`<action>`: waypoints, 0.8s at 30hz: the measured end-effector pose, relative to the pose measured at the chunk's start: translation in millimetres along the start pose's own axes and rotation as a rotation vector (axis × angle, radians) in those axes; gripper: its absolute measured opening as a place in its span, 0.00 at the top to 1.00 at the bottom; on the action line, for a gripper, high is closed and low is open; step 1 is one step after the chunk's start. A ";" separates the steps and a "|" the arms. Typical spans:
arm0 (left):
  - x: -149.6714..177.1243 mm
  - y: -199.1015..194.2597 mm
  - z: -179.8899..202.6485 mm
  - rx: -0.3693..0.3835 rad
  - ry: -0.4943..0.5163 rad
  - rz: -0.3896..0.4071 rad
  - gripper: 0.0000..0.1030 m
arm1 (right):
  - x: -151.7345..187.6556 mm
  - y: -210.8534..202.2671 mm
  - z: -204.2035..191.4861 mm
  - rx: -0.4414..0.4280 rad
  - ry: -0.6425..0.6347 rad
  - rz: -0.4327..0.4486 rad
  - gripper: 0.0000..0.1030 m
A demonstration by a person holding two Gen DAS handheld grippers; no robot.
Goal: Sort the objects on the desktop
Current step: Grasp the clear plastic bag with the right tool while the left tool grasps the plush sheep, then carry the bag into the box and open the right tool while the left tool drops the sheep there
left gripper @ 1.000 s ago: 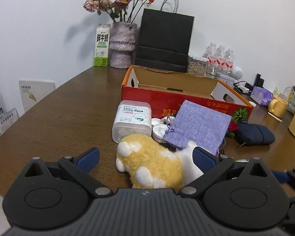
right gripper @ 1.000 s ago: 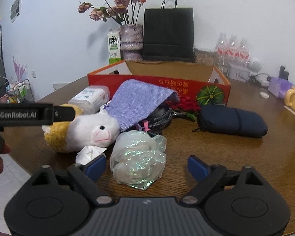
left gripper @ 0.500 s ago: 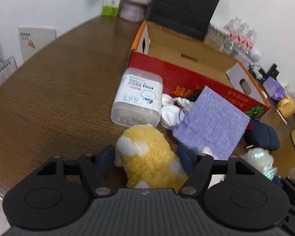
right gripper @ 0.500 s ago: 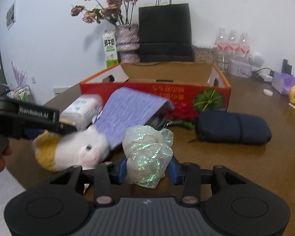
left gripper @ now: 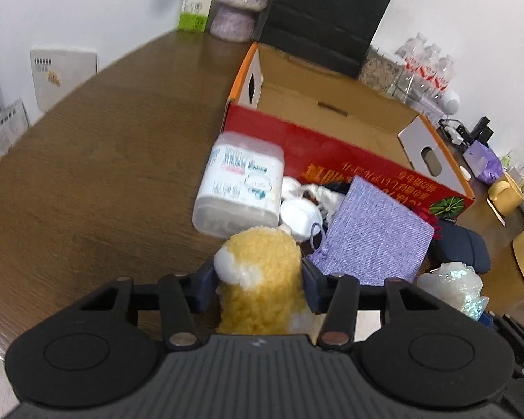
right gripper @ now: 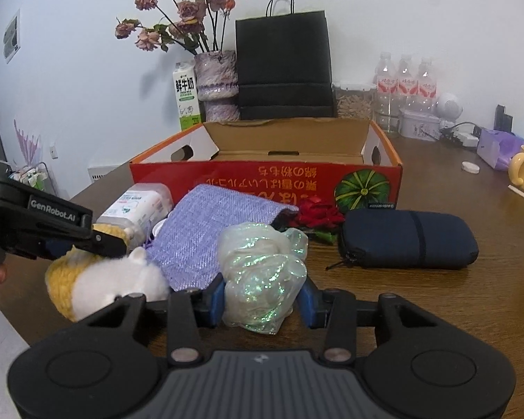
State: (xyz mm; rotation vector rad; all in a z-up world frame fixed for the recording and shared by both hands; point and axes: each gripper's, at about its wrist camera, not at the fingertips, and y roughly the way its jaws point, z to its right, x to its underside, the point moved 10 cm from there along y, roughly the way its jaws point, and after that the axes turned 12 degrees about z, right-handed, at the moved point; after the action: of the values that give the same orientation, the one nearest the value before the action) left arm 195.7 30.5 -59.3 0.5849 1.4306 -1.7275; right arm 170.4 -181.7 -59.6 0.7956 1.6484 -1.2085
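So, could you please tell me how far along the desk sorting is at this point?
Nothing looks sorted yet: the cardboard box shows no items inside. In hand: the left tongs are closing on the plush toy, and the right tongs grip the iridescent bag. Left on the table: the purple pouch, the navy case, the plastic jar and the red flower.

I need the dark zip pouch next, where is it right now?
In the right wrist view the navy pouch lies flat on the table, right of centre, just in front of the red box and beside the red flower.
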 end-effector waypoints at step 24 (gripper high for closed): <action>-100.6 -29.4 34.2 0.060 0.051 0.331 0.51 | -95.4 19.4 13.9 0.028 -0.016 0.194 0.60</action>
State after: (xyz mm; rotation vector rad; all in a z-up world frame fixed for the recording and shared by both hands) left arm 234.3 27.5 43.9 0.8523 1.2391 -1.5048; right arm 227.3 -187.3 20.4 0.9378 1.5069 -1.1002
